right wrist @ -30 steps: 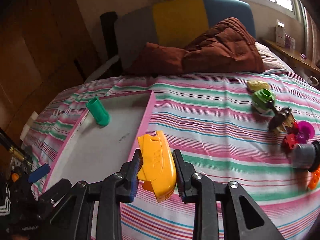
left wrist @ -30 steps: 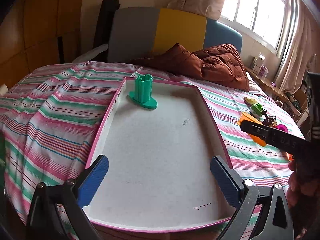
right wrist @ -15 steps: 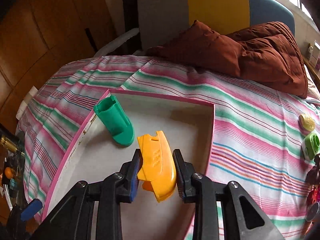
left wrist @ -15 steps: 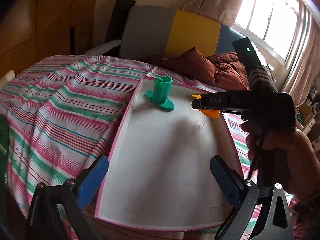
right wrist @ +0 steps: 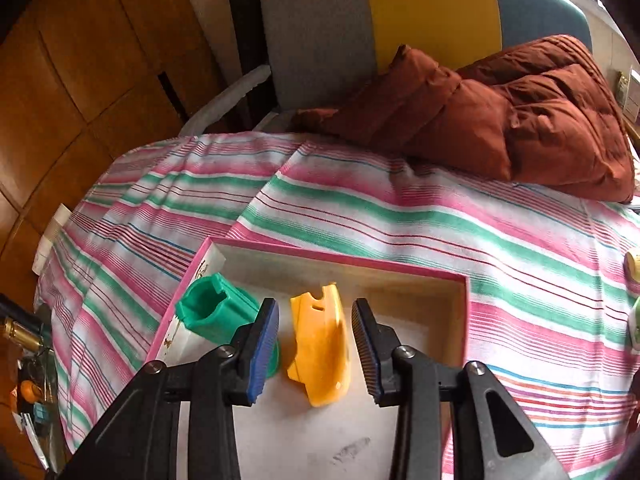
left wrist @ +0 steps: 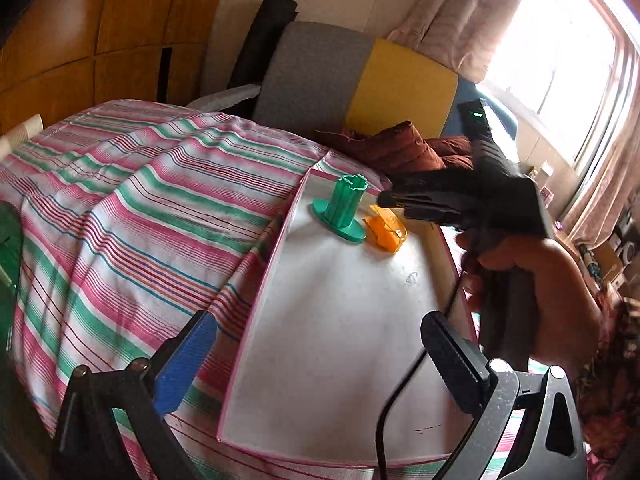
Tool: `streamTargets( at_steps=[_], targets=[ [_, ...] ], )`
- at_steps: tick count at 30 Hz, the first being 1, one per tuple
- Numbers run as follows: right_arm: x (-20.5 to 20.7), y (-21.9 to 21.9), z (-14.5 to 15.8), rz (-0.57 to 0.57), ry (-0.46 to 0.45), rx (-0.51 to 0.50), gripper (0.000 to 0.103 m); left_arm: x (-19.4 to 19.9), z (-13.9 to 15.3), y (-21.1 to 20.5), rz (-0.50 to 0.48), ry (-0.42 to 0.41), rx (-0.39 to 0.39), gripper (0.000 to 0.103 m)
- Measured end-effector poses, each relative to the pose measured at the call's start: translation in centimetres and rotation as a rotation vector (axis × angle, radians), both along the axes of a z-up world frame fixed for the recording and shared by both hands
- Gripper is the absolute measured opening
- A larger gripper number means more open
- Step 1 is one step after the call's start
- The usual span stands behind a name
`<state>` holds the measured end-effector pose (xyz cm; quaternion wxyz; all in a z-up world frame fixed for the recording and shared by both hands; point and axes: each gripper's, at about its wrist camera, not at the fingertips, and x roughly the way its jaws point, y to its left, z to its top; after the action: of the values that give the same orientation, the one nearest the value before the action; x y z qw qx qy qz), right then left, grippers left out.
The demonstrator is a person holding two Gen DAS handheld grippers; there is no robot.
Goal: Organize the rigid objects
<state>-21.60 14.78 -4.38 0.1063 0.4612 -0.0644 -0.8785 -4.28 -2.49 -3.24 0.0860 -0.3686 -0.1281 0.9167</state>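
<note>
Right wrist view showed the right tongs [right wrist: 316,344] had just been spreading, pads clear of the orange piece [right wrist: 320,344], which sat in the pink-rimmed tray [right wrist: 344,258] beside the green holder [right wrist: 216,314], apparently delivered. The left tongs [left wrist: 320,364] gaped, holding nothing.

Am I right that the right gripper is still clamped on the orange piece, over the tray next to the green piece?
Not clamped: in the right wrist view the right gripper has just been opening, pads clear of the orange piece between them. It is over the tray, beside the green piece.
</note>
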Motion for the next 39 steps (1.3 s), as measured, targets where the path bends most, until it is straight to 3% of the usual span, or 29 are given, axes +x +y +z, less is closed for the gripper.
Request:
streamTargets(
  at_steps=[7,14,20,27,32,39],
  targets=[
    [4.6,2.7,2.1,-0.007,0.073,0.041,0.038,1.0,0.6,-0.2,-0.032,0.045,0.102,0.103],
    [9.9,6.0,3.1,-0.053,0.108,0.098,0.039,1.5,1.0,1.2,-0.063,0.045,0.084,0.103],
    [15.0,9.8,1.9,-0.134,0.093,0.120,0.039,2.6,0.9,3.6,-0.145,0.048,0.051,0.103],
    [20.1,15.9,-1.0,-0.273,0.025,0.120,0.039,4.6,1.2,6.6,-0.261,0.077,0.019,0.103],
    [24.0,20.3,-1.2,-0.385,0.062,0.155,0.039,5.4,1.5,8.3,-0.310,0.076,0.023,0.103],
    [27.1,27.5,-0.6,-0.625,0.111,0.188,0.039,6.5,1.4,9.7,-0.338,0.069,0.022,0.103]
  ],
)
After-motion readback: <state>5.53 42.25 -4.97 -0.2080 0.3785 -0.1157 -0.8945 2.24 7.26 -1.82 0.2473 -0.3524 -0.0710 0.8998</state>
